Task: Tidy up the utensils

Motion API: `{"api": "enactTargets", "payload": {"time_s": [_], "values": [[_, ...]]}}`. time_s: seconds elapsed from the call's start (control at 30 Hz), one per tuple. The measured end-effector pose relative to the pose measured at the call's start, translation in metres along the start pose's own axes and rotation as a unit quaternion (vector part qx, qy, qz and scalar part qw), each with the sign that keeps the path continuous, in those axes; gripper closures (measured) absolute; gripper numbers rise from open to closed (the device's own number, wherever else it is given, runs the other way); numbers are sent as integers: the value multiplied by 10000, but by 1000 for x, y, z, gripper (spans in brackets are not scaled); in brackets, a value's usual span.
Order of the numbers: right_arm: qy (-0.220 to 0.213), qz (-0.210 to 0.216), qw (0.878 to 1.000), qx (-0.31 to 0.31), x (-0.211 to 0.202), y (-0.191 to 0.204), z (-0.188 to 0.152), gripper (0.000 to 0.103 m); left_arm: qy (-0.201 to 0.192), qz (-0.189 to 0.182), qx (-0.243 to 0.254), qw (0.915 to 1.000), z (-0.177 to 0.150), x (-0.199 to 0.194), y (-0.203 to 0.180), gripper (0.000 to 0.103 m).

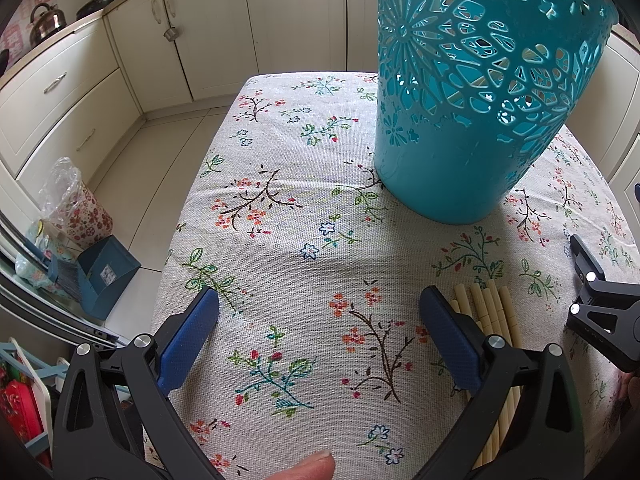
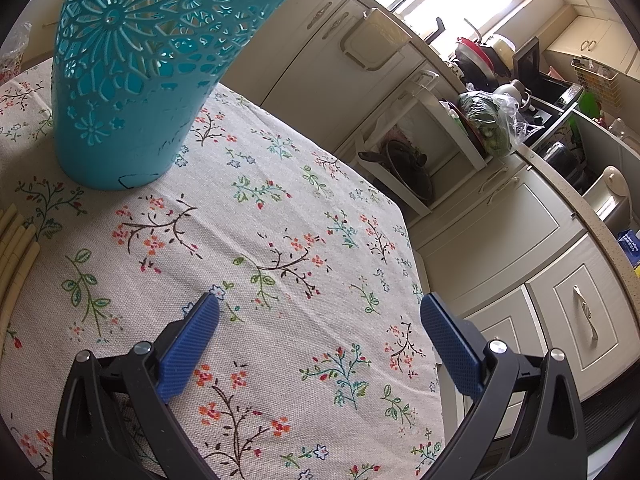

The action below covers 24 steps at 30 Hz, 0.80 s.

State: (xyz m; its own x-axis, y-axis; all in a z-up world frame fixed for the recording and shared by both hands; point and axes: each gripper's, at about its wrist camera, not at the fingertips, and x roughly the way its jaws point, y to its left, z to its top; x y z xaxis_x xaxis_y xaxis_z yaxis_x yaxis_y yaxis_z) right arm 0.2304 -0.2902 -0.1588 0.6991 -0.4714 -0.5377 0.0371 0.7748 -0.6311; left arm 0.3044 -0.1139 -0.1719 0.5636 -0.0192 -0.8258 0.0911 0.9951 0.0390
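A tall teal holder with cut-out flower patterns [image 1: 476,92] stands upright on the floral tablecloth [image 1: 304,216], ahead and right of my left gripper [image 1: 320,312]. That gripper is open above bare cloth. A bundle of pale bamboo chopsticks [image 1: 494,312] lies flat just right of its right finger, partly hidden behind it. The other tool's black frame [image 1: 600,308] shows at the right edge. In the right wrist view the holder [image 2: 136,80] is at upper left and the chopsticks [image 2: 16,248] at the left edge. My right gripper [image 2: 320,316] is open over empty cloth.
Table edges drop off at the left [image 1: 176,240] and at the right [image 2: 416,264]. Cream kitchen cabinets [image 1: 208,32] surround the table. A blue dustpan [image 1: 106,276] sits on the floor at left. A cluttered counter [image 2: 532,112] runs along the right. A fingertip [image 1: 308,466] shows at the bottom.
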Motion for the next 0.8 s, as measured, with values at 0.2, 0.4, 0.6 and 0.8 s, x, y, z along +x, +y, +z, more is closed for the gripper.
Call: {"api": "enactTargets", "payload": {"time_s": [0.2, 0.4, 0.6, 0.8], "values": [[-7, 172, 9998, 99, -17, -2, -5, 7, 64, -16, 62, 10000, -3, -4, -1, 7], [-472, 392, 9939, 920, -68, -25, -8, 7, -212, 173, 322, 9991, -10, -40, -7, 7], [-964, 702, 9803, 1574, -126, -42, -24, 6, -558, 58, 383, 9977, -13, -98, -4, 7], [-1125, 727, 9759, 1721, -157, -47, -31, 6, -799, 2, 455, 9958, -23, -143, 1, 7]]}}
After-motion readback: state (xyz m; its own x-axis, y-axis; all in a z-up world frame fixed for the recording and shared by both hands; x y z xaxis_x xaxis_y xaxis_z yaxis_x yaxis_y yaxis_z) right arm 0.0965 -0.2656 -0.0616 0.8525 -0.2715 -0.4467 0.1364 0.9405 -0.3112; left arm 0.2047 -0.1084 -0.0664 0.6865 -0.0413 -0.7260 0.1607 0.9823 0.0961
